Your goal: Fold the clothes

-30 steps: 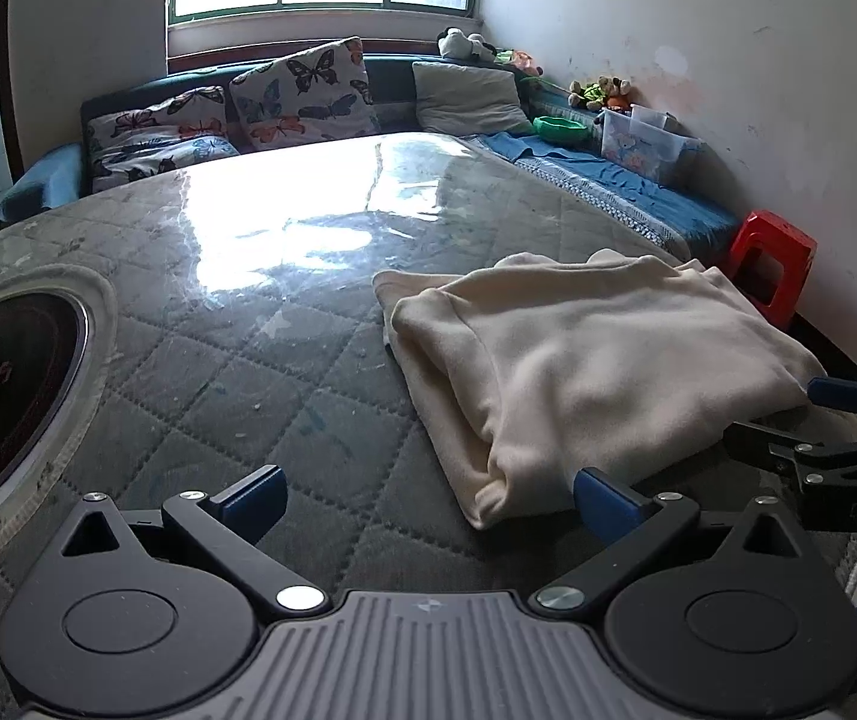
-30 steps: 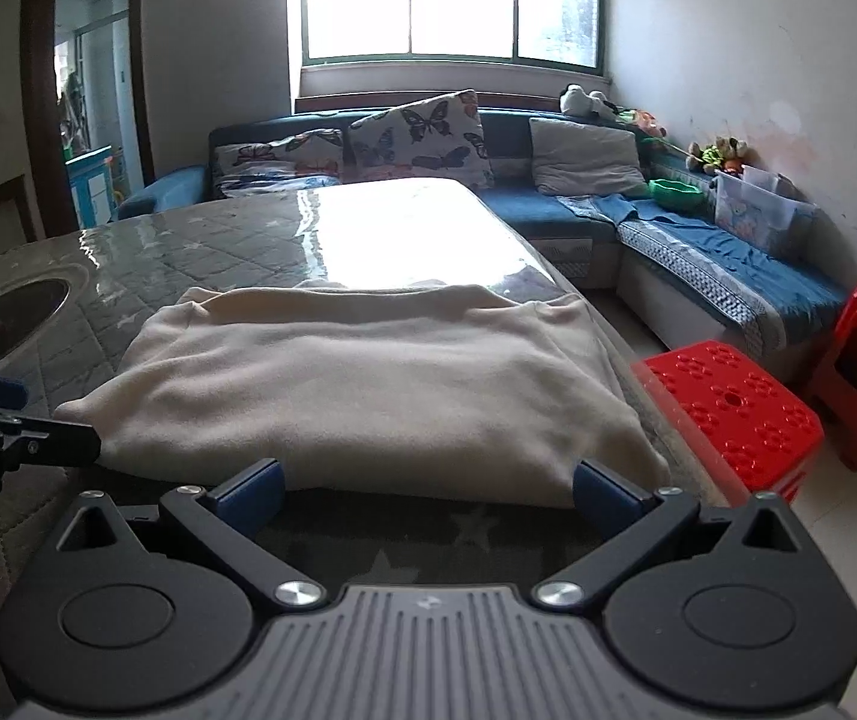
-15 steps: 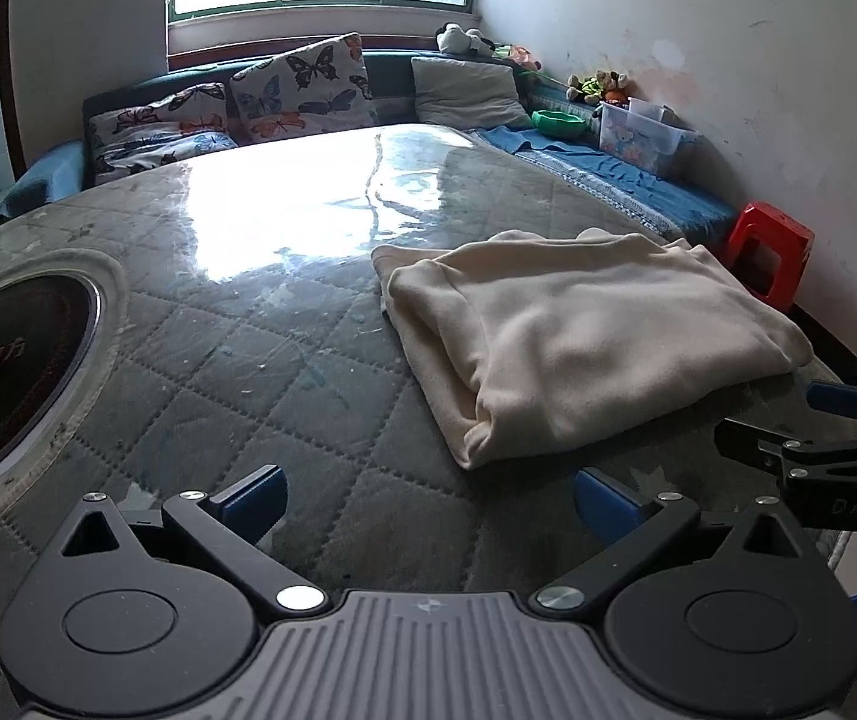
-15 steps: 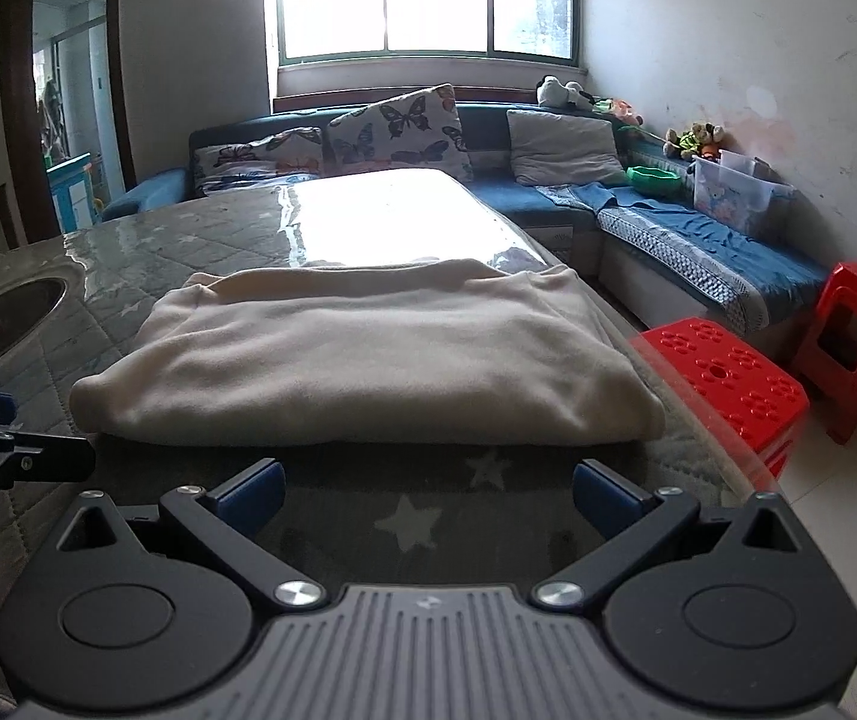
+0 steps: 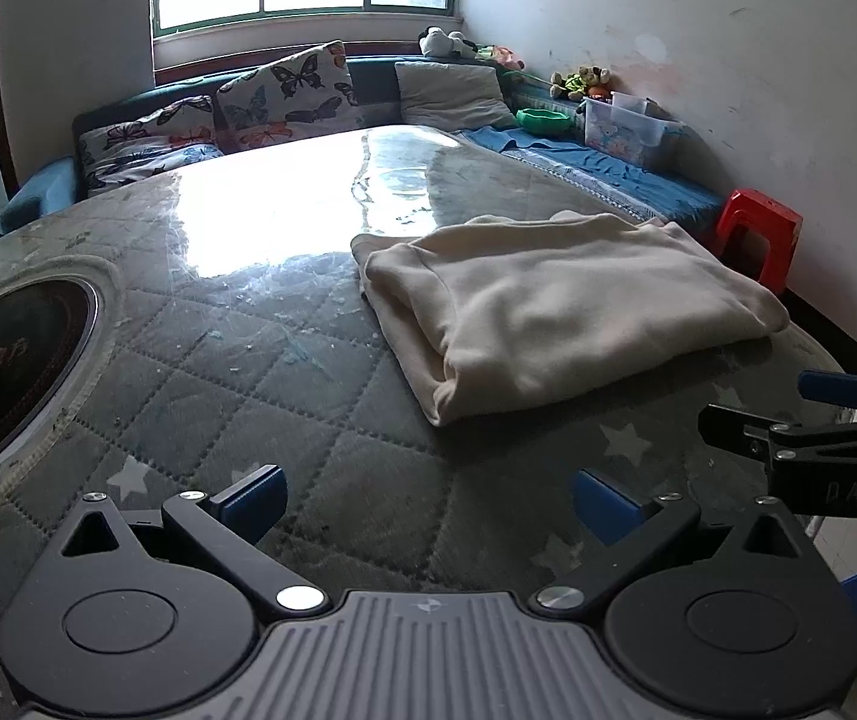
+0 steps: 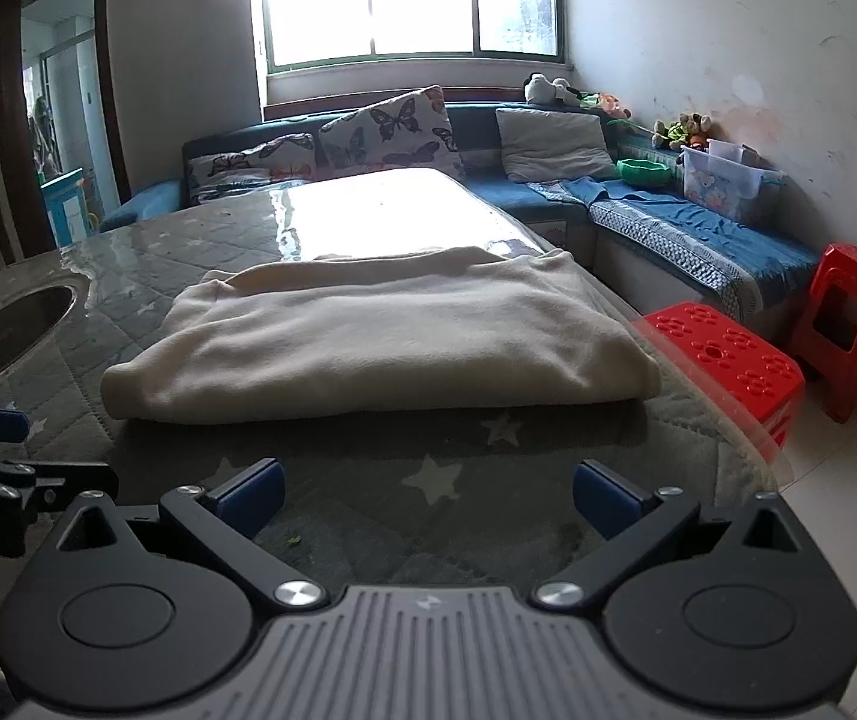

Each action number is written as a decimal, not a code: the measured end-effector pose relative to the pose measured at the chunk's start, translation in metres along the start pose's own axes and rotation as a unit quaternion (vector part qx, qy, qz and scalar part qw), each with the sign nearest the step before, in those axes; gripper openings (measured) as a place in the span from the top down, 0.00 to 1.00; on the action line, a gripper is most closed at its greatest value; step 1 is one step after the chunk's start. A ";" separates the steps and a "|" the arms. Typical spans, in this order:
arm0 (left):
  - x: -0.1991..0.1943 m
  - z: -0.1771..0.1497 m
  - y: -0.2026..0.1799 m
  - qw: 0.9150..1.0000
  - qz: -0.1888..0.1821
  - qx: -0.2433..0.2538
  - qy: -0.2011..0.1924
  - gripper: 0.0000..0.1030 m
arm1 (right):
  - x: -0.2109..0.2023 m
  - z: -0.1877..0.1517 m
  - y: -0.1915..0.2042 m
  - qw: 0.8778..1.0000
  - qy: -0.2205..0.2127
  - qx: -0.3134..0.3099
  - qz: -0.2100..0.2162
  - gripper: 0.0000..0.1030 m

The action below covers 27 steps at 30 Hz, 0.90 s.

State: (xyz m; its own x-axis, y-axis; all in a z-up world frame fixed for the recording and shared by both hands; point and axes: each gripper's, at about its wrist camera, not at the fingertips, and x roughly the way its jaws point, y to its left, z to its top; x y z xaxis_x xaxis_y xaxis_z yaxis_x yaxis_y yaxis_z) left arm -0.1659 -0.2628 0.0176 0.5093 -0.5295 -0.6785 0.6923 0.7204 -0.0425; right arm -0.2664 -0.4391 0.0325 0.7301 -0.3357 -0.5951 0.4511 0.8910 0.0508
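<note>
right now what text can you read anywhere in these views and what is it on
"DAS": embossed on the black body of the right gripper, seen from the left wrist view; it may be cut off.
"ot.AI": on the left gripper, at the left edge of the right wrist view, partly cropped.
Red characters on the dark round inset in the table: too blurred to read.

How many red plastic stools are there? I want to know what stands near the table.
2. One red stool sits low right beside the table's right edge; a taller red stool stands farther right, by the blue sofa. Others could be hidden behind the table.
</note>
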 end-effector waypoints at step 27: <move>0.000 -0.002 -0.007 1.000 -0.003 0.010 -0.002 0.00 | -0.002 -0.004 0.000 1.000 0.006 0.001 -0.010 0.00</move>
State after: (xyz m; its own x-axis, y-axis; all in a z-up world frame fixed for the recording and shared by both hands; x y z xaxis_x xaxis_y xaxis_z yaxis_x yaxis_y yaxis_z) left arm -0.1720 -0.2667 0.0161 0.5075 -0.5353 -0.6752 0.7053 0.7082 -0.0313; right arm -0.2695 -0.4370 0.0302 0.7146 -0.3498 -0.6057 0.4665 0.8836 0.0401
